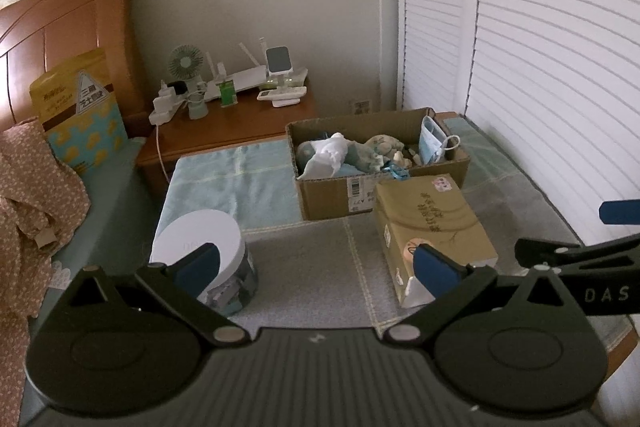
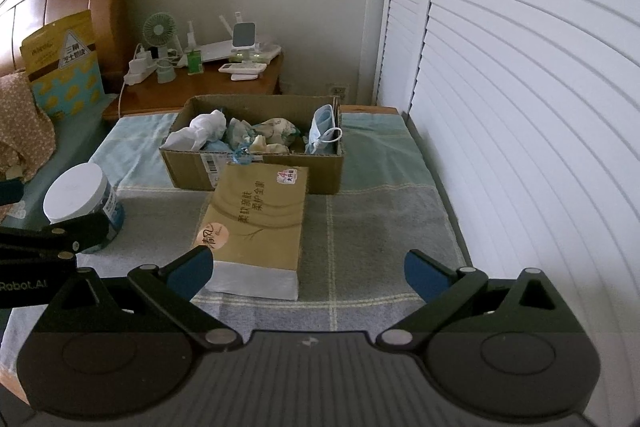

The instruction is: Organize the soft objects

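Left tool [image 1: 318,263]: released, fingers wide apart, gripping nothing, low in its frame above the bed.
Right tool [image 2: 308,269]: released too, jaws spread and empty, low centre of its frame.
Box [image 2: 256,173]: open cardboard, centre of the frame, on the checked blanket [image 2: 360,227].
Soft things: white cloth [image 2: 204,131], pale stuffed bits, blue masks [image 2: 322,129] at the box's right end; what the middle pieces are is hard to tell.
Tissue pack [image 2: 256,227]: lies in front of the box, touching it.
Jar [image 2: 80,203]: white lid, left of the pack, apart from it.
Nightstand [image 1: 240,123]: upper left of centre, carrying a fan [image 1: 185,63].
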The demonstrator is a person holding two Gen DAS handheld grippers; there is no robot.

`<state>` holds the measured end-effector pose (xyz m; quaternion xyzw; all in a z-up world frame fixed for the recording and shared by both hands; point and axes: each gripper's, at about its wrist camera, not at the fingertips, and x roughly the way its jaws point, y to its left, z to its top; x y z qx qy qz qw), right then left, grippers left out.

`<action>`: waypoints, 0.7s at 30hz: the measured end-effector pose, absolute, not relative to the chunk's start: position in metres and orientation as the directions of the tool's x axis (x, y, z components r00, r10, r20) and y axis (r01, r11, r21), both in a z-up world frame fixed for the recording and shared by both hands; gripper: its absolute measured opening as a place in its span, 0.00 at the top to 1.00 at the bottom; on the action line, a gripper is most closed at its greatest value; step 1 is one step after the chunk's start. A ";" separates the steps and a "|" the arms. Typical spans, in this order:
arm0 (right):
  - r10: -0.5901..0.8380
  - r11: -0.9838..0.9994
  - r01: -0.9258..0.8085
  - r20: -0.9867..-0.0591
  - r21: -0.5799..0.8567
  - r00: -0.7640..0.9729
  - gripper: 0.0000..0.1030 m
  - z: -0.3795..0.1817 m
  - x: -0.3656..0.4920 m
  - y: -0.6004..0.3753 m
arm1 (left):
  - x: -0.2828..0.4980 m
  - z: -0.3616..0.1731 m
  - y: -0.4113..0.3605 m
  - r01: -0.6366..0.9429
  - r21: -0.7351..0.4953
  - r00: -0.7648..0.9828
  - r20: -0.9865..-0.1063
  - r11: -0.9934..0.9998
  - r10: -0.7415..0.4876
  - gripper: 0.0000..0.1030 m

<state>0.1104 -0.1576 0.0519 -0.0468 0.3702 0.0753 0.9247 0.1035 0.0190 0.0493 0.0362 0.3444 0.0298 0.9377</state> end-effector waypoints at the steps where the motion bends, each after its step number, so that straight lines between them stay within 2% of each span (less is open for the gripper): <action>1: 0.105 0.984 -0.173 -0.691 -0.030 0.715 0.00 0.052 0.110 -0.158 | 0.103 0.049 0.019 -0.033 0.088 0.761 -0.644 0.996 0.082 0.01; 21: 0.101 0.985 -0.168 -0.691 -0.030 0.716 0.00 0.051 0.112 -0.160 | 0.104 0.050 0.016 -0.053 0.093 0.756 -0.646 0.994 0.100 0.01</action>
